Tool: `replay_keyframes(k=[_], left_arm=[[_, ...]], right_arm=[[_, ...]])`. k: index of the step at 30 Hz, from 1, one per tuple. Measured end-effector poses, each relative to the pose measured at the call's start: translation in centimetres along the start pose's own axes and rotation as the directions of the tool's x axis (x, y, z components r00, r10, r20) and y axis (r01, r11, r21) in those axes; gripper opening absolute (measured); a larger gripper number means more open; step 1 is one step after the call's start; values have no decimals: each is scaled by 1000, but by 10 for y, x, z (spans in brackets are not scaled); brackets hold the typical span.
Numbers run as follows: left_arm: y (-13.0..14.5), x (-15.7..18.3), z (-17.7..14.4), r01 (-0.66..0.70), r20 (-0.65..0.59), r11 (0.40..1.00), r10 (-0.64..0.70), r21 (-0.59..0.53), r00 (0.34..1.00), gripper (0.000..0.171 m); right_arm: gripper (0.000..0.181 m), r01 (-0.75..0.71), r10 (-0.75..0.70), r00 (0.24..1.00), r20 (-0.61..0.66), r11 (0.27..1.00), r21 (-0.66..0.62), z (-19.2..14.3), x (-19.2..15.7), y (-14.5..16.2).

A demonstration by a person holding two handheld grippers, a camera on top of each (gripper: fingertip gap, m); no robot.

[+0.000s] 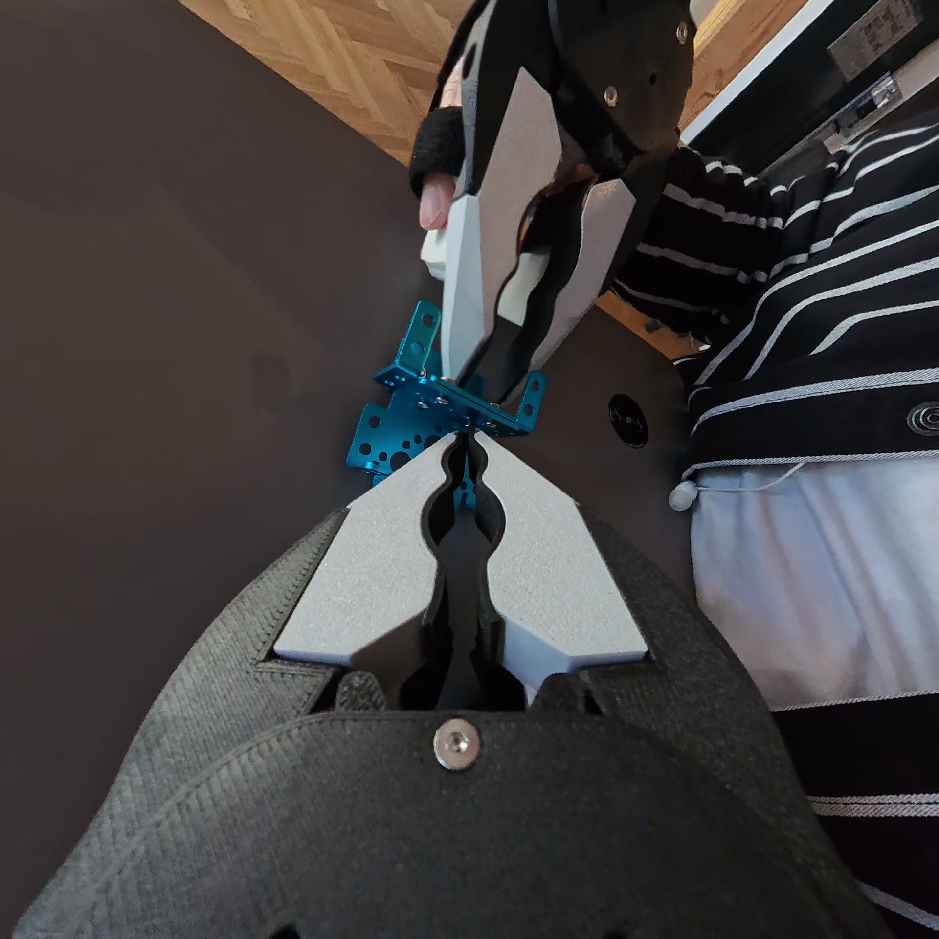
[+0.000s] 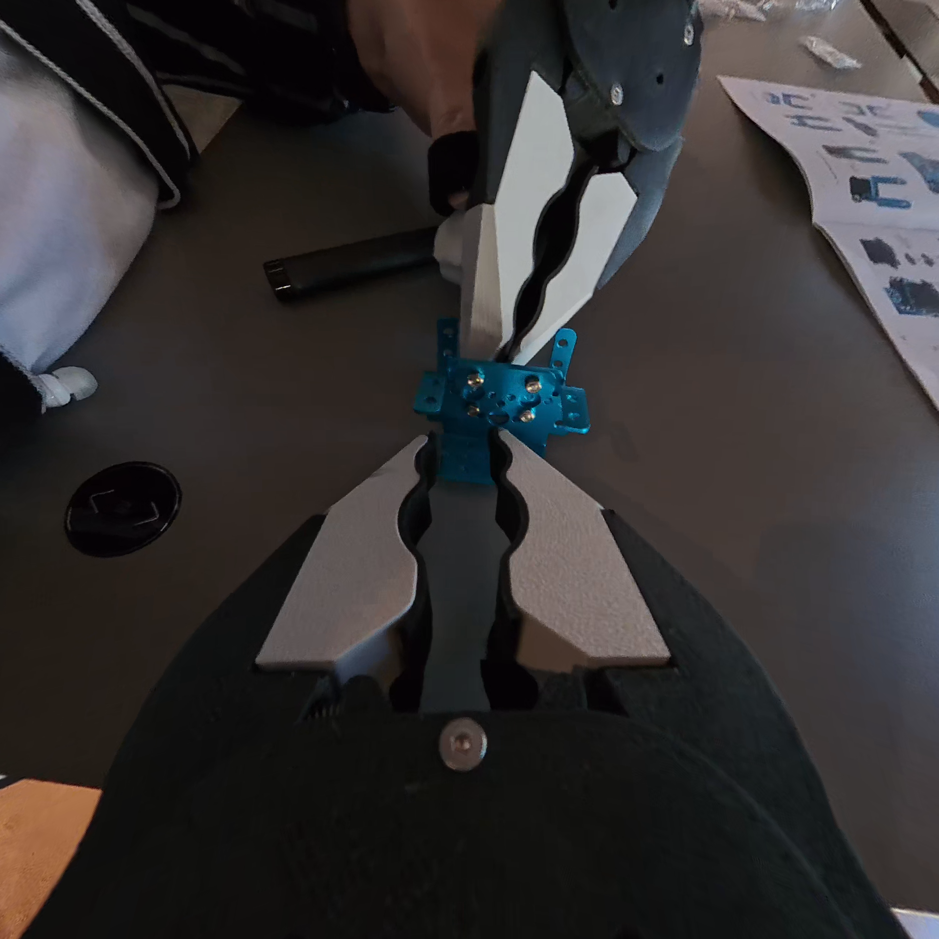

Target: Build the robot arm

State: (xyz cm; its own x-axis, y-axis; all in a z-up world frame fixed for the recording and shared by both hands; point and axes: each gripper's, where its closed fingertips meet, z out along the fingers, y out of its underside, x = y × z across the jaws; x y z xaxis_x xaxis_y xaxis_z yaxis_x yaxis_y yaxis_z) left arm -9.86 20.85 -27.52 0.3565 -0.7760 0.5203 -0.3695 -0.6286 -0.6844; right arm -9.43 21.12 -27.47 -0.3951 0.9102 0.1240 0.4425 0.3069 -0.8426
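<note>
At the centre of both wrist views sits a blue metal bracket assembly [image 1: 432, 411], drilled with round holes and fastened with small bright screws, held above a dark brown table [image 1: 152, 355] between the two grippers.

In the left wrist view, the left gripper [image 1: 465, 438] reaches up from the bottom of the frame; its pale grey fingers are drawn nearly together and pinch a thin edge of the assembly at their tips. The right gripper [image 1: 482, 381] comes down from the upper middle of the frame, its tips closed on the upper side of the same assembly, between two upright blue tabs.

In the right wrist view, the right gripper [image 2: 462, 447] rises from the bottom of the frame, its fingers clamped on a flat blue tab that hangs below the screwed plate of the assembly [image 2: 500, 401]. The left gripper [image 2: 508, 355] enters from the upper middle and grips the far edge.

A gloved hand [image 1: 437, 167] holds the far gripper in each view. On the table lie a black oblong object [image 2: 350, 267] at centre left, a round black disc [image 2: 122, 508] at left, and a printed sheet [image 2: 864, 203] at the upper right. A striped garment [image 1: 813, 305] fills the right of the left wrist view.
</note>
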Motion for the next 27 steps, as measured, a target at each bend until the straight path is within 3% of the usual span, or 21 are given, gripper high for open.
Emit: replay_keyframes(k=[8,16,20,27], left_arm=[[-3,0,4,15,-13,1000,-15,-2,1000,0],[-3,1,4,18,-13,1000,-18,-3,1000,0],[-3,1,5,16,-12,1000,-16,-1,1000,0],[-3,2,5,12,-14,1000,-12,-5,1000,0]], right_arm=[[20,82,-82,997,-10,996,20,-2,-5,-4],[22,16,-16,1000,10,1000,-20,0,-4,1],[23,78,-77,996,-34,997,7,-4,0,-7],[21,30,-27,999,38,996,-81,-1,-10,6]])
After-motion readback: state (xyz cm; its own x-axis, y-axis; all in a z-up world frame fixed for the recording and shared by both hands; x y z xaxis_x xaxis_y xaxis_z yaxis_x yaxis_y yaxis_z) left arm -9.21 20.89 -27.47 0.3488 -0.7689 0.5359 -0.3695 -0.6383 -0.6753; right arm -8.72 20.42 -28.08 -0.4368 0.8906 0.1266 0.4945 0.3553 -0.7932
